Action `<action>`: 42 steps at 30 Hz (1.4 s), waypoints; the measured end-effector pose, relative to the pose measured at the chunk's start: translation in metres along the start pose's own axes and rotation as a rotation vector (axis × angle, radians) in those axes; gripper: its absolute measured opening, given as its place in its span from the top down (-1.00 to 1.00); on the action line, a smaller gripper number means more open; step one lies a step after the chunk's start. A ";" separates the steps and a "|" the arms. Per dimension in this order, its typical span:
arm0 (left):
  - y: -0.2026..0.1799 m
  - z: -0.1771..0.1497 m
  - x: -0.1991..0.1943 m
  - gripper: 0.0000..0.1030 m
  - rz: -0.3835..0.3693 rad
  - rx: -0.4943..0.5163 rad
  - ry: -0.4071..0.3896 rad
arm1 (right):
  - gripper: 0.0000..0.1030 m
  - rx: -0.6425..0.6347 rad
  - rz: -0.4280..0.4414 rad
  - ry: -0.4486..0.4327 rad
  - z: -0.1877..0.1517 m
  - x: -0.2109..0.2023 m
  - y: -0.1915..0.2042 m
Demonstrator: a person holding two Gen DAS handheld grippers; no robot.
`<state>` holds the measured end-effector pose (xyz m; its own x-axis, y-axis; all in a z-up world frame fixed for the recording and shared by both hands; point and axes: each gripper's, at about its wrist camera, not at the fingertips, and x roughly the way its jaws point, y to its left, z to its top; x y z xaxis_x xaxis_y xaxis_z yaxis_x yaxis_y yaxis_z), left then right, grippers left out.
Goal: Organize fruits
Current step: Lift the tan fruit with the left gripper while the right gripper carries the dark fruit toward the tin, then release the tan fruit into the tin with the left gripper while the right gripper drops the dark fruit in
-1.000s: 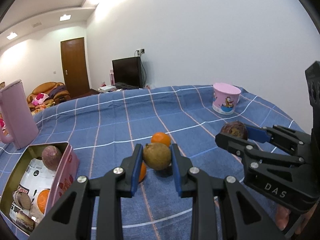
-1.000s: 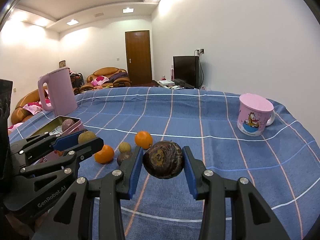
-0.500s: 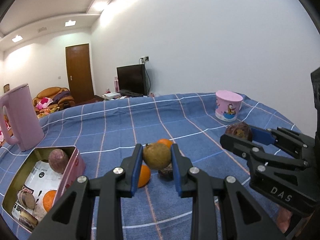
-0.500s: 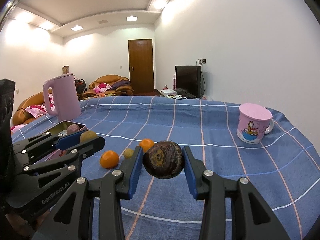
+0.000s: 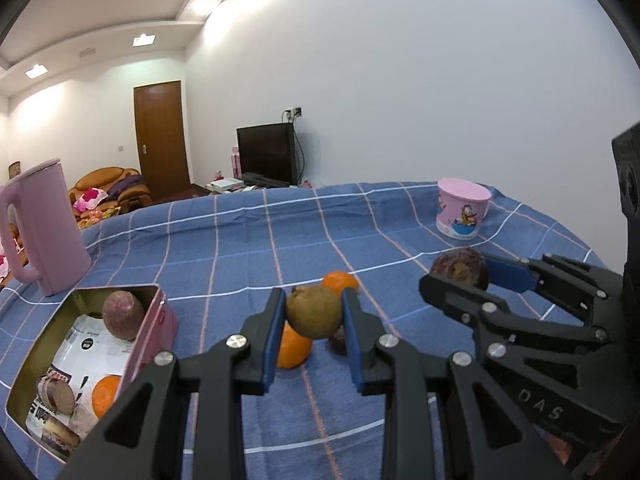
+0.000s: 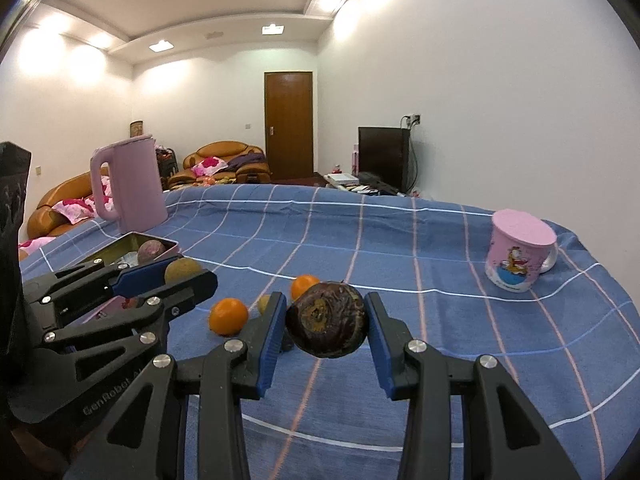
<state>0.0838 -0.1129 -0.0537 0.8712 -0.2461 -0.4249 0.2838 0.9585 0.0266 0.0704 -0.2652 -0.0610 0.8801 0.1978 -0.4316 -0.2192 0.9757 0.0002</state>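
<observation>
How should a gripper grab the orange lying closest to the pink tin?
Probably around its widest middle, coming down from above. The orange is round and sits loose on the blue cloth, so any pair of opposite sides works. A small greenish fruit lies close on one side, so put the fingers on the other two sides.

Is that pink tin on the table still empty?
No. The pink tin already holds a purple fruit and an orange, lying on top of its printed lining.
</observation>
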 end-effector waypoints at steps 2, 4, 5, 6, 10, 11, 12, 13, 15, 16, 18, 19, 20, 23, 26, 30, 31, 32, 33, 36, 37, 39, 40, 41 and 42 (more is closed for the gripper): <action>0.006 -0.001 -0.001 0.43 0.015 -0.004 0.006 | 0.18 -0.007 0.018 0.006 0.003 0.003 0.007; 0.015 -0.002 -0.003 0.43 0.024 -0.017 0.010 | 0.18 -0.005 0.041 0.011 0.008 0.008 0.013; 0.019 -0.002 -0.004 0.43 0.030 -0.022 0.011 | 0.18 -0.006 0.051 0.013 0.010 0.010 0.017; 0.024 -0.002 -0.005 0.43 0.041 -0.025 0.012 | 0.18 -0.010 0.057 0.015 0.012 0.012 0.020; 0.045 -0.001 -0.012 0.43 0.078 -0.046 0.012 | 0.18 -0.041 0.091 0.019 0.022 0.021 0.041; 0.051 -0.001 -0.014 0.43 0.089 -0.050 0.009 | 0.18 -0.047 0.102 0.020 0.024 0.022 0.047; 0.056 0.000 -0.016 0.43 0.095 -0.055 0.007 | 0.18 -0.052 0.113 0.022 0.026 0.024 0.052; 0.064 0.001 -0.018 0.43 0.107 -0.063 0.005 | 0.18 -0.056 0.123 0.023 0.027 0.026 0.058; 0.075 0.001 -0.021 0.43 0.136 -0.065 0.007 | 0.18 -0.067 0.143 0.027 0.031 0.031 0.070; 0.080 0.001 -0.022 0.43 0.145 -0.068 0.008 | 0.18 -0.072 0.150 0.029 0.032 0.033 0.075; 0.092 0.001 -0.023 0.43 0.166 -0.081 0.014 | 0.18 -0.082 0.169 0.035 0.035 0.039 0.085; 0.101 0.000 -0.024 0.43 0.183 -0.088 0.019 | 0.18 -0.088 0.180 0.039 0.036 0.042 0.091; 0.106 0.000 -0.024 0.43 0.191 -0.093 0.021 | 0.18 -0.093 0.185 0.041 0.037 0.044 0.095; 0.123 -0.002 -0.026 0.43 0.226 -0.114 0.030 | 0.18 -0.108 0.208 0.046 0.041 0.052 0.110; 0.139 -0.005 -0.026 0.43 0.250 -0.135 0.040 | 0.18 -0.125 0.228 0.049 0.044 0.057 0.124; 0.154 -0.008 -0.026 0.44 0.280 -0.146 0.052 | 0.18 -0.143 0.255 0.053 0.048 0.064 0.141; 0.158 -0.010 -0.025 0.44 0.287 -0.148 0.057 | 0.18 -0.146 0.262 0.054 0.049 0.066 0.145; 0.161 -0.010 -0.025 0.43 0.292 -0.148 0.061 | 0.18 -0.149 0.268 0.055 0.049 0.067 0.148; 0.164 -0.011 -0.024 0.43 0.300 -0.150 0.065 | 0.18 -0.152 0.274 0.055 0.050 0.069 0.152; 0.174 -0.014 -0.023 0.43 0.312 -0.155 0.077 | 0.18 -0.162 0.291 0.056 0.052 0.073 0.163; 0.178 -0.014 -0.022 0.44 0.318 -0.158 0.080 | 0.18 -0.166 0.296 0.056 0.053 0.074 0.166; 0.184 -0.014 -0.022 0.44 0.327 -0.167 0.086 | 0.18 -0.175 0.304 0.059 0.053 0.077 0.173; 0.188 -0.015 -0.022 0.44 0.332 -0.171 0.092 | 0.18 -0.177 0.308 0.061 0.053 0.078 0.176; 0.192 -0.015 -0.021 0.43 0.337 -0.173 0.096 | 0.18 -0.179 0.311 0.063 0.053 0.079 0.179; 0.194 -0.016 -0.021 0.44 0.342 -0.177 0.099 | 0.18 -0.179 0.315 0.067 0.053 0.081 0.181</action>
<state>0.1143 0.0805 -0.0537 0.8582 0.0980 -0.5038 -0.0965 0.9949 0.0291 0.1245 -0.0676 -0.0482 0.7294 0.4735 -0.4937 -0.5507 0.8346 -0.0131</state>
